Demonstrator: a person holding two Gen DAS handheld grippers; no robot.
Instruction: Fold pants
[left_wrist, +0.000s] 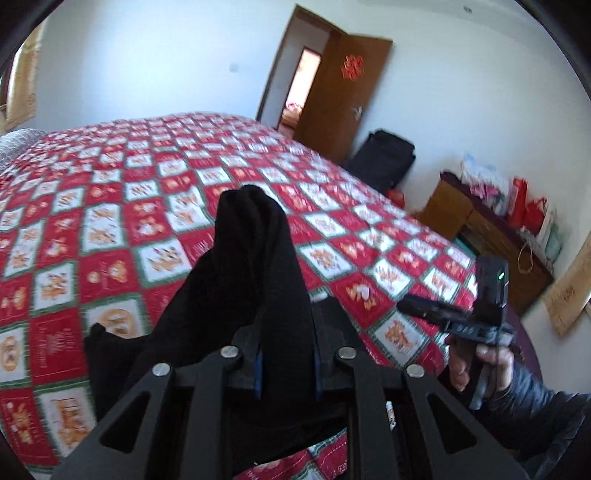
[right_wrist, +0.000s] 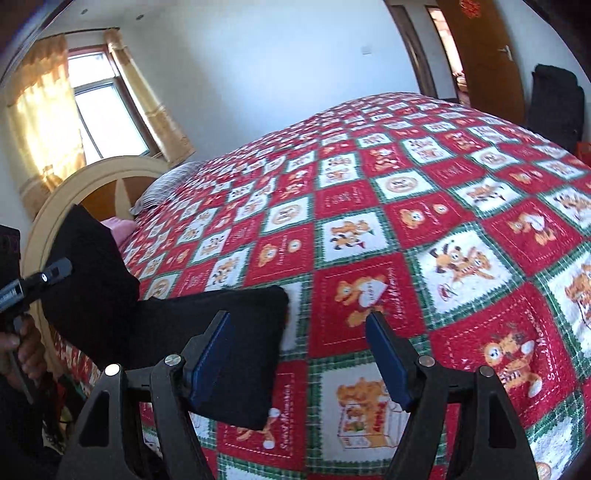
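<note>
The black pants are bunched up between my left gripper's jaws and stand up above the bed. My left gripper is shut on the pants, its fingertips hidden by the cloth. In the right wrist view the pants hang from the left gripper at the left edge and drape down onto the quilt. My right gripper is open and empty, its blue pads just right of the pants' lower end. The right gripper also shows in the left wrist view at the right, over the bed's edge.
A red and white checked quilt covers the bed. A headboard and window stand at the left, a brown door and black bag beyond the bed, and a wooden cabinet with bags at the right.
</note>
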